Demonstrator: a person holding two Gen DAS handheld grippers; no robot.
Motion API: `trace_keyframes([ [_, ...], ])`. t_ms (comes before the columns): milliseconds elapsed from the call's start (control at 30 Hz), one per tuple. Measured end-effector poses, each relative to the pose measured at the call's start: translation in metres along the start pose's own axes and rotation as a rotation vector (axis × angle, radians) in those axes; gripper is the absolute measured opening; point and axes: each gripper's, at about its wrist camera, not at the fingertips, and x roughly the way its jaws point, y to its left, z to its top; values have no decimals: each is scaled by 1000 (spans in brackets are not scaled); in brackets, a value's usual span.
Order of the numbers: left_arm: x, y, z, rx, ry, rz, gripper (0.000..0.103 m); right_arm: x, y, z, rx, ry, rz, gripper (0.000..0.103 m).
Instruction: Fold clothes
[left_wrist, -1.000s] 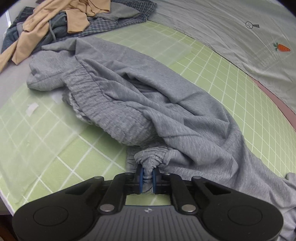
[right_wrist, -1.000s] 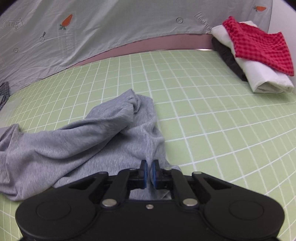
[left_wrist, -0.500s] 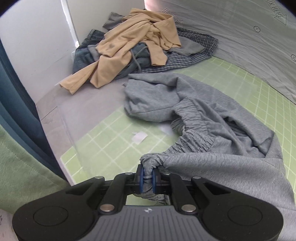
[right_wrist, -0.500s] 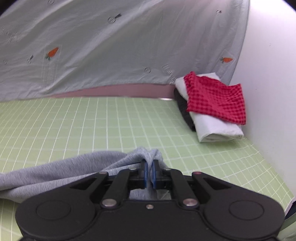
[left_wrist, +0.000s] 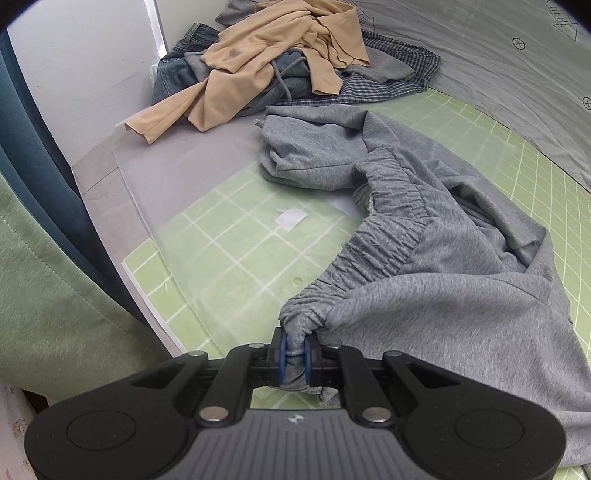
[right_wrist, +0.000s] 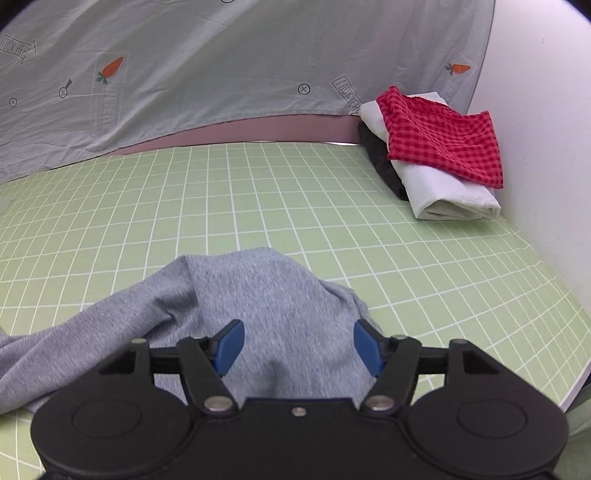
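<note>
Sweatpants (left_wrist: 436, 295), grey with a gathered elastic waistband, lie spread and rumpled on the green grid mat (left_wrist: 236, 243). The left gripper (left_wrist: 294, 354) has its blue fingers closed tight on a bunched corner of the waistband, near the mat's front edge. The cloth pinched between the pads hides how much of the band is caught, and the lower part of the garment runs behind the black gripper body and off the right edge of the left view.

In the right view the other end of the sweatpants (right_wrist: 266, 306) lies on the mat, directly ahead of the right gripper (right_wrist: 297, 349), whose blue fingers stand wide apart with grey cloth showing between them. Whether the pads touch the fabric cannot be told; the gripper body covers the near part of the cloth, and the garment is cut off at the left edge.

Beyond the sweatpants in the left view sits a heap of unfolded clothes (left_wrist: 280, 66): a tan garment on top of denim, grey and checked pieces, tangled so that single items are hard to separate. A grey printed sheet (right_wrist: 229, 62) hangs behind the mat. At the mat's far right corner a folded stack (right_wrist: 436, 162) rests against the white wall, red checked cloth on top of white, with something dark underneath.
</note>
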Motion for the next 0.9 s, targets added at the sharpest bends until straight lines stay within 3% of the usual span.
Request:
trace_keyframes([
  [167,4,1,-1,-22,9,-1,12,19,17,21,-47,-7,33,73],
  [367,14,-2,5,-56,21,1,12,51,51,36,-105,53,116,75],
  [500,27,-11,17,-67,29,-9,12,80,68,38,-156,113,74,75],
  [567,35,-20,28,-68,32,-9,12,95,68,38,-138,159,60,64],
  [633,43,-30,38,-68,35,-9,11,105,65,39,-118,177,72,23],
  [733,55,-44,54,-69,39,-9,10,119,60,47,-104,178,60,2],
  [900,74,-72,83,-66,38,-18,9,149,57,86,-72,132,20,1],
])
